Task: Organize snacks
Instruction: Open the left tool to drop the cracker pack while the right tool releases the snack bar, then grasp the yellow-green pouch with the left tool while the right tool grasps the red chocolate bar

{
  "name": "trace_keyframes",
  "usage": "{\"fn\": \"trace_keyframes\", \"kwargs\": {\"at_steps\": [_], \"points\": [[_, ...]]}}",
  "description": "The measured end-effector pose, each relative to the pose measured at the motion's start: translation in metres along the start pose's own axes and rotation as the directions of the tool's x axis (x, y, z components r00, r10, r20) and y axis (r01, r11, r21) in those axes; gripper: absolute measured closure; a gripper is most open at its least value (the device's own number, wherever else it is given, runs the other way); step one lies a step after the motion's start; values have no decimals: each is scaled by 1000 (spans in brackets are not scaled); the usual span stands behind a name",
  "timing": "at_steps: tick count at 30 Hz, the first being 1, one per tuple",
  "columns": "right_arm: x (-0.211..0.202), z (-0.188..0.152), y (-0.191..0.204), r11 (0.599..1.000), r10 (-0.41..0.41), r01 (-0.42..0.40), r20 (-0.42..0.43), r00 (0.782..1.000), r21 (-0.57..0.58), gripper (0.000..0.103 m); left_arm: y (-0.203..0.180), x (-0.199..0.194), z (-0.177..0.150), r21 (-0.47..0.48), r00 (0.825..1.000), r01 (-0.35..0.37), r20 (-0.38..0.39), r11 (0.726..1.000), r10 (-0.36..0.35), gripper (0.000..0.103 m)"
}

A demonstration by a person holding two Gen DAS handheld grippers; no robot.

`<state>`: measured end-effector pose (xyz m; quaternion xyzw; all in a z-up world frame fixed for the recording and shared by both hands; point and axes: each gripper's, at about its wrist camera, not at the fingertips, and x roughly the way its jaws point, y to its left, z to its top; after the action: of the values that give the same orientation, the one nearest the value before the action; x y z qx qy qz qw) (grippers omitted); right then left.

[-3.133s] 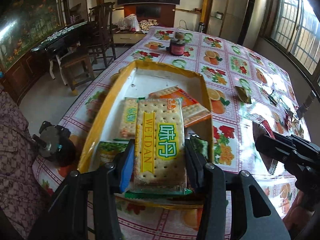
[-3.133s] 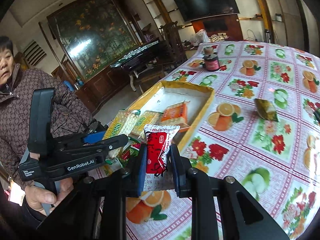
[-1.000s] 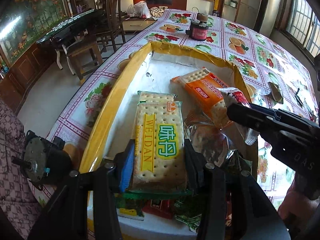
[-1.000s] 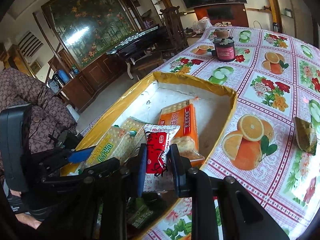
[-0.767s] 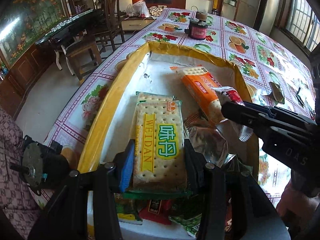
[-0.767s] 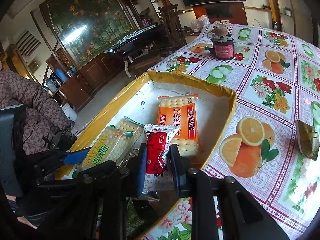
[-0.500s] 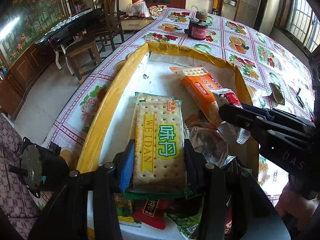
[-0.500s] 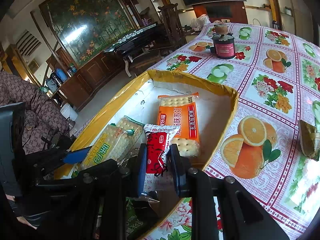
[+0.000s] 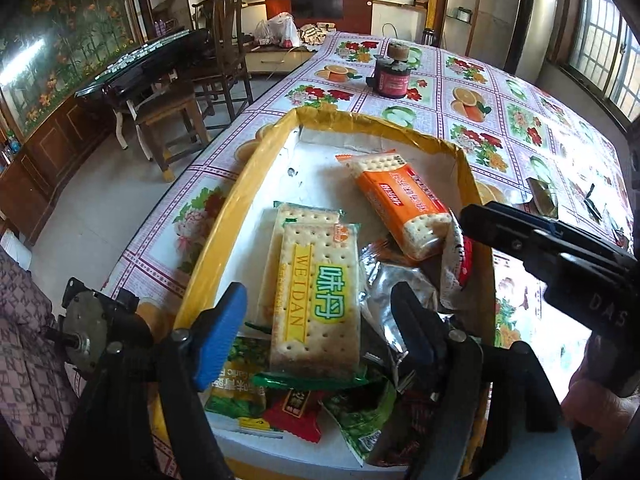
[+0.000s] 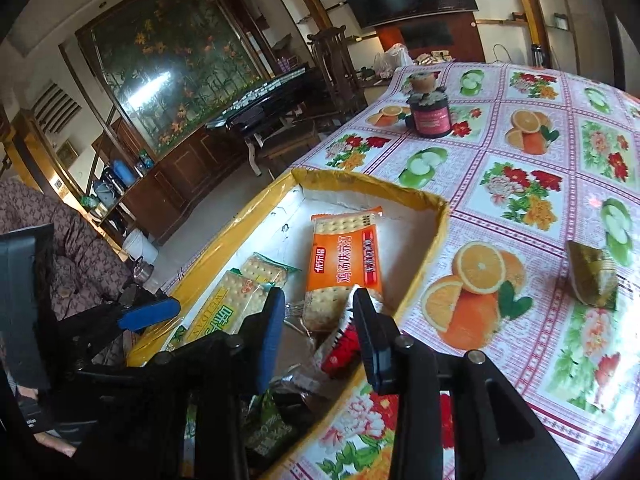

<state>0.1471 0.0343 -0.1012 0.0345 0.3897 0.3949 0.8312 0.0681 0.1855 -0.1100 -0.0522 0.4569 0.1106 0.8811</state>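
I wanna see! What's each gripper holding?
Left gripper: opening, yellow WEIDAN cracker pack released.
Right gripper: opening, red-white snack packet let go.

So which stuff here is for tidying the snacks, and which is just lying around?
For the job: yellow box, Weidan crackers, orange cracker pack, red-and-white packet.
Lying about: dark jar, green wrapped parcel, wooden chair.

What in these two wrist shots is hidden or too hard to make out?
- Left wrist view: snack packets at the box's near end, partly covered by the WEIDAN cracker pack and the left tongs.
- Right wrist view: red and white packet, mostly behind the right tongs.
- Jar label: too small.
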Motion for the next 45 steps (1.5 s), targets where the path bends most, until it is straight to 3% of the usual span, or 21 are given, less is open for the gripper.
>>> {"fn": "trace_keyframes", "kwargs": {"at_steps": [10,22,34,40,45], "points": [[-56,-25,-48,991,-92,87,46,995,98,66,-43,-17,-1,64,998,68,14,996,-69,27],[-130,-63,-117,948,-230,203,88,969,246,62,-117,-27,5,162,986,161,13,974,-165,24],[-190,-96,-174,881,-349,289,103,932,375,58,-176,-8,11,232,969,247,-76,941,-235,23],[-205,-102,-195,851,-395,322,100,913,415,56,-191,2,21,254,973,229,-83,940,-215,23],[-205,-97,-216,798,-480,411,53,876,442,56,-205,16,35,287,975,220,-100,932,-199,23]]}}
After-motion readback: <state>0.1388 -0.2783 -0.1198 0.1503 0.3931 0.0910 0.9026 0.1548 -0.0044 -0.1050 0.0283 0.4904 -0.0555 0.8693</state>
